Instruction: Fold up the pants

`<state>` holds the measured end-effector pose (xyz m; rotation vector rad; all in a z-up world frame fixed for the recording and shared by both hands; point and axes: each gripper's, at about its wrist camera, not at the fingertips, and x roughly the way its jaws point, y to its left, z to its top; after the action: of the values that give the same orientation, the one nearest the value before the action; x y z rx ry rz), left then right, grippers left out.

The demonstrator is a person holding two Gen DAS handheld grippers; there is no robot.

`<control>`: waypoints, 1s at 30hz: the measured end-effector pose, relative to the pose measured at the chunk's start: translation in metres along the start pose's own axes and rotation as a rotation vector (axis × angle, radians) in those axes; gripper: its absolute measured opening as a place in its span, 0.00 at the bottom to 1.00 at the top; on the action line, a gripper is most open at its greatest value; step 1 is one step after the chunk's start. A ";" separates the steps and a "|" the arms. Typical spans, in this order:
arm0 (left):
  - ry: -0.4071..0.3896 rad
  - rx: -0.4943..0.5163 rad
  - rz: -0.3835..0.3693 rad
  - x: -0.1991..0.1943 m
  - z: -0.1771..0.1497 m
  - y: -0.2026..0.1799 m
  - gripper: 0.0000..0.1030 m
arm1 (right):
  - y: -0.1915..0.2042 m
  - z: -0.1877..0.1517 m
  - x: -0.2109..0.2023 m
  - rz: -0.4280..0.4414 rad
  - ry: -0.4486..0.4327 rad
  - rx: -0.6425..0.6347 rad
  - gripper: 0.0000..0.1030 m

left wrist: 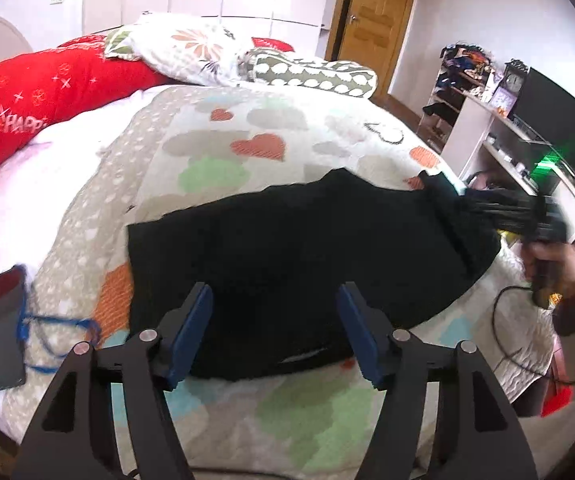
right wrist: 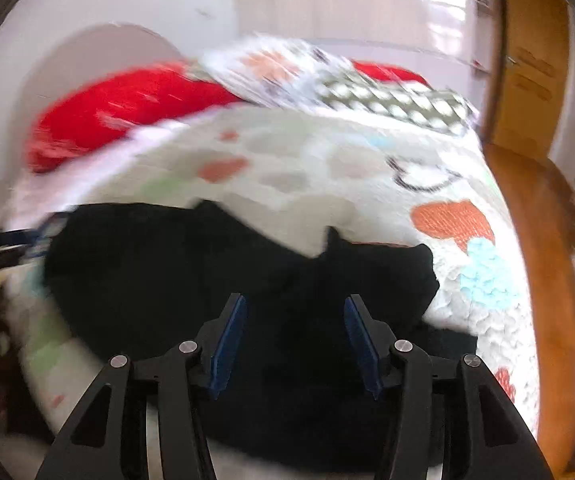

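Item one, the bed (left wrist: 99, 184), taking up most of both views and covered by a quilted bedspread (left wrist: 271, 136) printed with hearts and cloud shapes in orange, green, grey and pale blue. Item two, the pants (left wrist: 295, 252), black, lying flat across the near part of the bedspread as a broad folded slab, with one end bunched up at the right in my left wrist view. Item three, a long red pillow (left wrist: 35, 92) with white lettering and stars, lying along the left side of the bed toward its head, with a floral pillow (left wrist: 191, 48) and a grey pillow with white dots (left wrist: 319, 72) beside it. Item four, a wooden door (left wrist: 375, 20) in the far wall, and a white shelf unit (left wrist: 483, 132) to the right carrying a dark screen (left wrist: 559, 128). Item five, my left gripper (left wrist: 275, 324), jaws apart with nothing pinched, the blue pads hanging over the near edge of the pants without pressing them. Item six, my right gripper (right wrist: 295, 336), jaws likewise apart over the black cloth, not clamped on it; this view is smeared by blur. In the left wrist view that same gripper shows at the bunched right end of the pants, held by my right hand (left wrist: 555, 272). Item seven, a dark phone (left wrist: 5, 328) on the left edge of the bed, with a blue cord (left wrist: 47, 328) looped at it.
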<state>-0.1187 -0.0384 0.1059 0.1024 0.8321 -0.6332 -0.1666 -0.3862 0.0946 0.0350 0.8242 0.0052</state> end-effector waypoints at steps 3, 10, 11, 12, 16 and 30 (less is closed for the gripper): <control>0.014 -0.006 -0.014 0.012 0.002 -0.007 0.63 | 0.000 0.006 0.051 -0.049 0.094 0.039 0.34; 0.024 -0.040 0.021 0.015 -0.006 0.008 0.63 | -0.062 -0.026 -0.026 0.020 -0.046 0.251 0.07; 0.018 -0.059 0.028 0.014 -0.006 0.013 0.63 | -0.077 -0.038 -0.041 0.044 -0.069 0.308 0.09; 0.012 -0.087 0.033 0.014 -0.006 0.021 0.63 | -0.094 -0.055 -0.054 0.064 -0.084 0.390 0.14; 0.011 -0.179 0.048 0.014 -0.005 0.040 0.63 | -0.128 -0.103 -0.042 -0.022 0.089 0.485 0.40; 0.000 -0.322 0.172 0.010 -0.007 0.087 0.76 | 0.008 0.013 -0.016 0.246 -0.051 0.099 0.44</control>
<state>-0.0692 0.0300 0.0799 -0.1179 0.9046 -0.3320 -0.1680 -0.3785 0.1158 0.2286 0.7646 0.1949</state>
